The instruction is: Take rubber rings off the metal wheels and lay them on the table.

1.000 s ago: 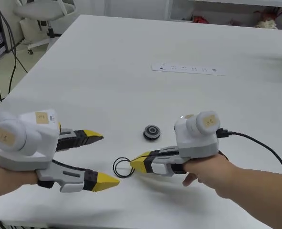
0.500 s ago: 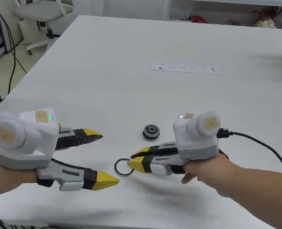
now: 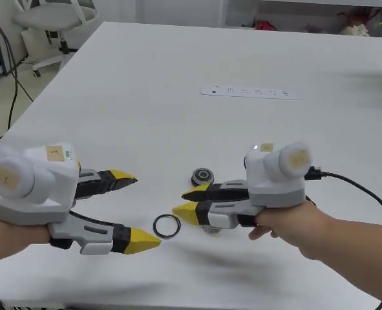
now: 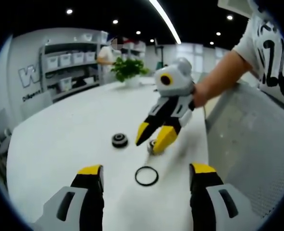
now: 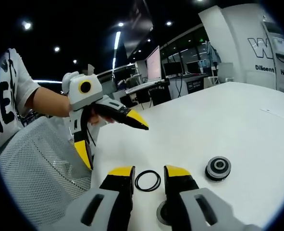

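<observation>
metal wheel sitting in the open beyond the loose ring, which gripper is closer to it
Right. The right gripper has its jaws just short of the metal wheel, on its near side. The left gripper is farther off to the left in the head view, jaws wide apart.

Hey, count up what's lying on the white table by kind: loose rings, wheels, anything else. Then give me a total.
Loose black rubber ring: 1
Round metal wheels: 2, the second close by the tips of the right tongs
Long white power strip: 1
Total: 4
</observation>
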Motion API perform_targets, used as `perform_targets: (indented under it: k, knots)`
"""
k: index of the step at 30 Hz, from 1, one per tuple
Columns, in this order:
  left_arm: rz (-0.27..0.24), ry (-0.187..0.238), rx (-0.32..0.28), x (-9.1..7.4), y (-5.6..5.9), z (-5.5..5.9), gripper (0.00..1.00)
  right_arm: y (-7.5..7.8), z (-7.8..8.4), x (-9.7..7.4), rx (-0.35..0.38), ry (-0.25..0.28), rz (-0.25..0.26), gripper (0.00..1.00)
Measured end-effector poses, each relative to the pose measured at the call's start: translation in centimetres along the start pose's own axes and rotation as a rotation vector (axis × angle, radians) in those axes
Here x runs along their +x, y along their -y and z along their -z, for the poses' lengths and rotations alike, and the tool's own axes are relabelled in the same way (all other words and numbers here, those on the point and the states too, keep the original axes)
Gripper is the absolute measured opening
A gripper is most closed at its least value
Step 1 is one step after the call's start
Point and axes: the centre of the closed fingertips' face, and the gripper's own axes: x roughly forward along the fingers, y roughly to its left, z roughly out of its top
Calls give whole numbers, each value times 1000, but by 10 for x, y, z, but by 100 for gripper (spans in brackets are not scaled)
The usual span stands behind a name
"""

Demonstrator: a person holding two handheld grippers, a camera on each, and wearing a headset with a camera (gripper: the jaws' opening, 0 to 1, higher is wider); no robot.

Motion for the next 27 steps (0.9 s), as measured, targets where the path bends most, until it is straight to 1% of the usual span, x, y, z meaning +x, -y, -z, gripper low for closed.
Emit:
perform_targets:
  k: [3,7,8,9,12,14,15,16,20,23,27]
  knots:
    - [3,2,3,1,0,-2,73,7,-5,-7,-6,15,22,25]
    - [6,-2,6,2,-1,-3,73,14,-8,-15,-2,28,42,27]
    - [9,6,-16,2,-2,-5,73,16,-10,-18,-2,32,49,28]
    - [6,10,-24,2,-4,-7,73,17,-10,-20,-2,33,53,28]
    - [3,15,-30,4,-6,-9,72,22,-10,-25,-4,27,69,30]
    - [9,16,-32,5,-7,-11,70,24,-5,-28,-12,4,71,33]
    - [7,18,-28,6,-7,-12,70,27,-2,-29,-15,-12,83,35]
    - [7,20,-23,7,-7,-13,71,29,-2,-30,-22,-13,90,38]
    - [13,21,-8,11,-7,-17,72,35,0,-35,-24,-23,110,45]
    - [13,20,7,14,-9,-19,73,39,0,-39,-28,-22,116,47]
    - [14,21,13,19,-13,-22,74,42,1,-41,-39,-25,122,51]
